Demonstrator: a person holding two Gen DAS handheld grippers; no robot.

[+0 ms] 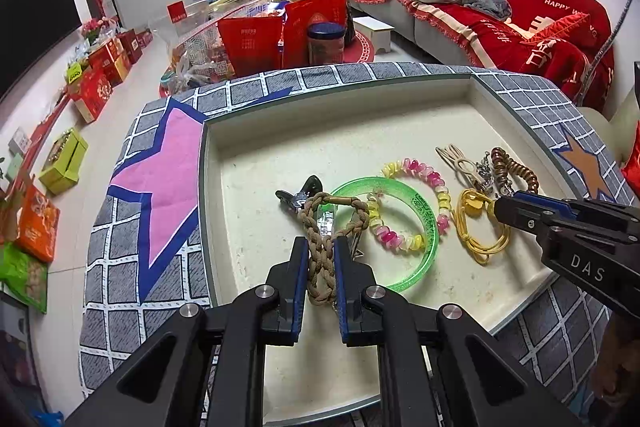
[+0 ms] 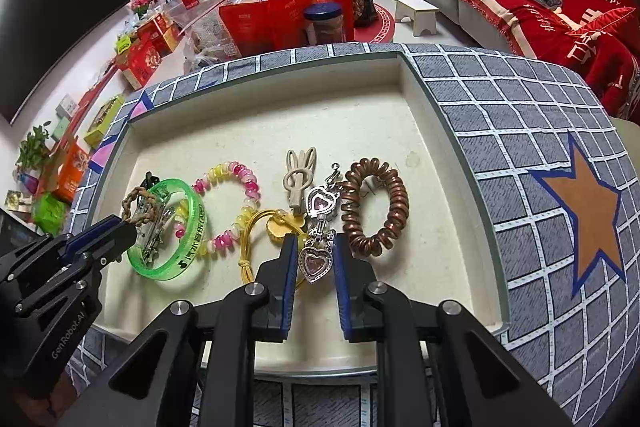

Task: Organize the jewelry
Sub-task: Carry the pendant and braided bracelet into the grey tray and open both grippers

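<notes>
The left claw [image 1: 322,267] has its blue pads drawn in close on the braided tan bracelet [image 1: 326,239], which runs lengthwise between them, so that claw looks clamped on the braid low over the cream tray [image 1: 280,131]. The right claw [image 2: 316,267] stands narrow too, its pads either side of the heart pendant [image 2: 316,261]; a little light shows beside the heart, so whether the pads actually press it I cannot tell. Taking the green bangle [image 1: 404,227] as landmark: the braid lies over its left rim with a metal hair clip [image 1: 298,197] underneath, the pink-and-yellow bead bracelet [image 1: 416,203] overlaps its right rim, and the yellow cord loop [image 1: 480,227] sits to its right, the right claw's tip reaching over that cord in the left wrist view. Further right of the bangle and a little farther back come the beige clip [image 2: 299,179], a second heart charm [image 2: 320,203] and the brown spiral hair tie [image 2: 376,207]. All the pieces sit in one loose row in the near half of the tray, several overlapping or tangled; the far half is bare. By my judgement the sorting has hardly begun: nothing is yet set apart, and each piece remains to be lifted clear and laid out separately. The tray rests on a desk under a grey checked cloth [image 2: 520,131].
</notes>
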